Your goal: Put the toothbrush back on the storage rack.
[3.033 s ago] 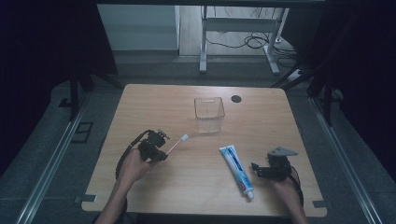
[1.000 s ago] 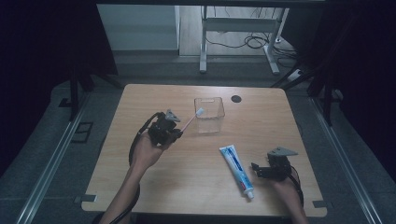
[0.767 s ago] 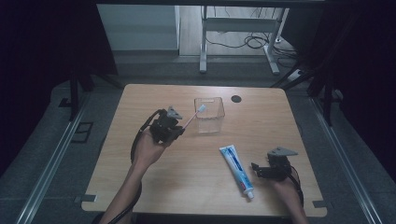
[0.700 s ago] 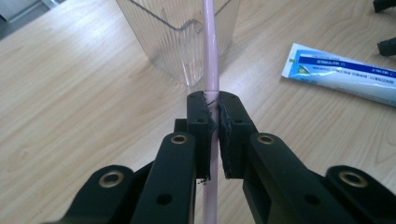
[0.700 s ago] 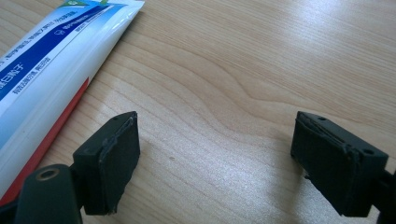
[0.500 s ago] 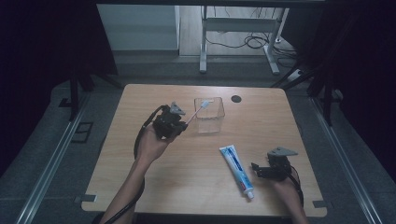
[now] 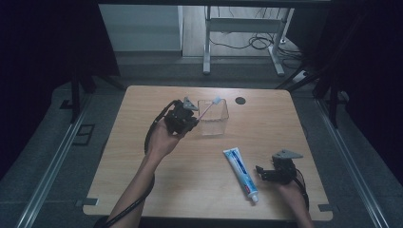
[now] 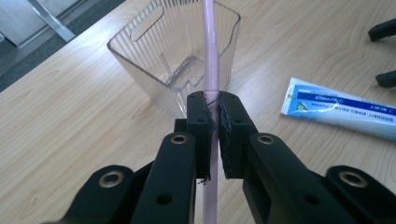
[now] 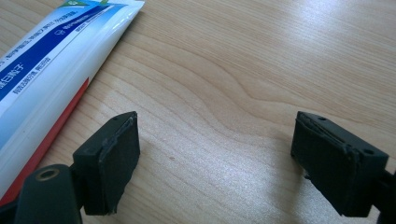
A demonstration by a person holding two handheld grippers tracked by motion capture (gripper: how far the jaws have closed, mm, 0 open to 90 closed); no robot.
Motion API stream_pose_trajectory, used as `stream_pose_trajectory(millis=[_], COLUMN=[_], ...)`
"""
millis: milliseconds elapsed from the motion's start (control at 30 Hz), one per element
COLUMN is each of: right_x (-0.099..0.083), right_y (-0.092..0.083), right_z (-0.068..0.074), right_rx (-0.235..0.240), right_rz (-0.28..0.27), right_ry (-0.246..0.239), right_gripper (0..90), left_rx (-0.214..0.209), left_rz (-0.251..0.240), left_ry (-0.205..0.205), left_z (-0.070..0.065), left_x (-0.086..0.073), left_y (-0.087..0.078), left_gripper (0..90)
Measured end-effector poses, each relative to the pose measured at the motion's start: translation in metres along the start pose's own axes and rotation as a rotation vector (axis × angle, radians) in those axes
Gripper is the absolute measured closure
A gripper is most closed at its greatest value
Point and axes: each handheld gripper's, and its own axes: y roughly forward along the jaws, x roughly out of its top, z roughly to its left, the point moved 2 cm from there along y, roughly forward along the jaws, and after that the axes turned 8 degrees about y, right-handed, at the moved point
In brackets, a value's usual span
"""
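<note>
**Toothbrush carried up to the clear box**

Since three seconds ago, the left hand-held gripper (image 7: 182, 117) has travelled from the bench's (image 7: 142, 190) near-left area up to the clear plastic box (image 7: 213, 117). Its forearm stretches diagonally forward, wrist raised. Jaws are clamped tight on the pink toothbrush (image 8: 209, 70), whose head reaches over the box's open top. The right hand-held gripper (image 7: 266, 173) rests low at the near-right edge, jaws spread wide and holding nothing, just beside the toothpaste tube (image 7: 240, 171) lying flat.
</note>
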Motion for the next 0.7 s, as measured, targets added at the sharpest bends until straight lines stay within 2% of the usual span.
stream_pose_trajectory(millis=[367,700], right_x=[0.000,0.000], right_y=[0.000,0.000], right_z=[0.000,0.000], right_rx=[0.001,0.002], right_rz=[0.000,0.000], right_ry=[0.001,0.000], right_gripper=[15.2,15.0], left_rx=[0.001,-0.009], left_rz=[-0.031,-0.060], left_ry=[0.001,0.009], left_z=[0.005,0.008], left_x=[0.018,0.036], left_y=[0.004,0.018], left_gripper=[84.4,84.4])
